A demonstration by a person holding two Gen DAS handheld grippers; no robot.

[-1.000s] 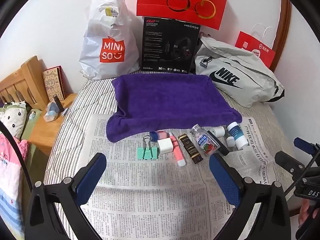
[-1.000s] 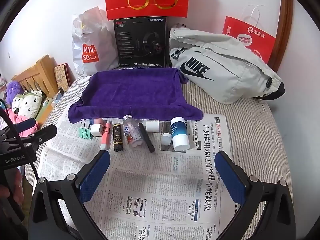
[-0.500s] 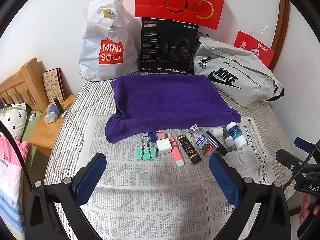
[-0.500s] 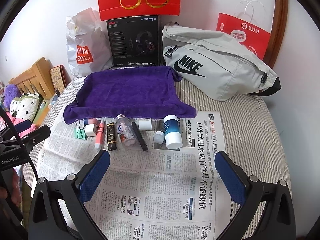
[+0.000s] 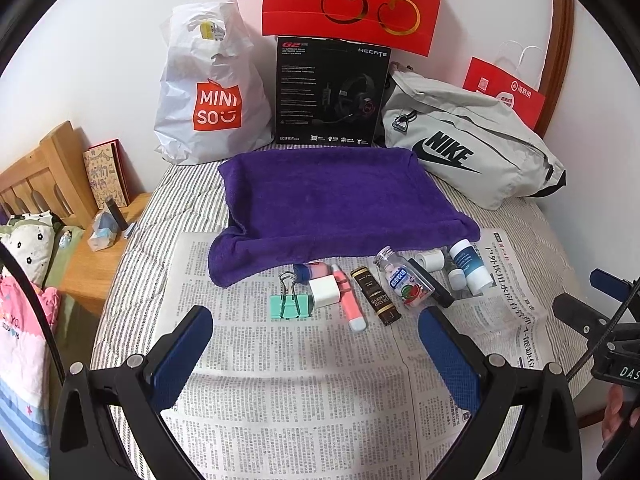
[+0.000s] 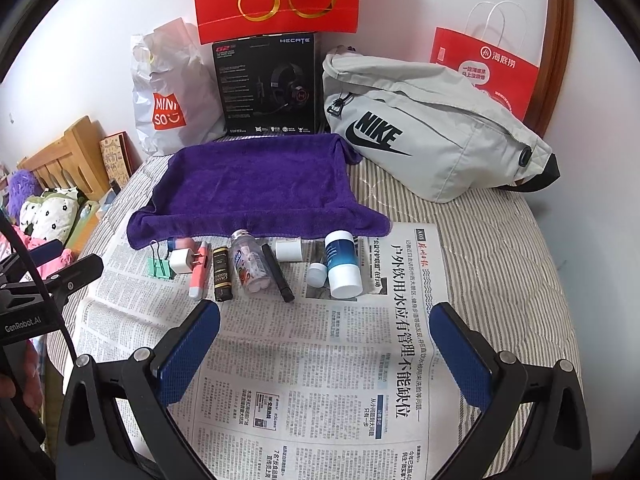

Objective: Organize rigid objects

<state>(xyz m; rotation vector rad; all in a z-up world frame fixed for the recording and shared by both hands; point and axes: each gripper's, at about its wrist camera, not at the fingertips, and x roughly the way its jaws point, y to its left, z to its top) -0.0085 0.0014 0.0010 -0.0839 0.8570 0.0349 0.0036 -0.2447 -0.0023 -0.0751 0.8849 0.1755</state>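
A row of small items lies on newspaper [image 5: 304, 392] [image 6: 320, 364] in front of a purple towel [image 5: 336, 200] [image 6: 256, 188]: a green binder clip [image 5: 290, 305] [image 6: 159, 267], a white charger cube [image 5: 324, 291] [image 6: 181, 261], a pink tube [image 5: 349, 300] [image 6: 199, 272], a dark brown tube [image 5: 376, 296] [image 6: 222, 276], a clear candy bottle [image 5: 404, 280] [image 6: 250, 266], a black pen [image 5: 432, 282] [image 6: 278, 272], and a white-and-blue bottle [image 5: 470, 266] [image 6: 342, 264]. My left gripper [image 5: 316, 336] and right gripper [image 6: 324, 334] both stand open and hold nothing, short of the row.
At the back stand a white Miniso bag [image 5: 208, 92], a black headset box [image 5: 330, 92], a red gift bag [image 5: 352, 0] and a grey Nike bag [image 6: 432, 136]. A wooden bedside stand [image 5: 100, 256] and pillows lie left. The striped bedcover [image 6: 500, 264] shows to the right.
Both cameras have shifted slightly, so the row of items sits a little further left and higher in the right wrist view. No item moved; both grippers remain open.
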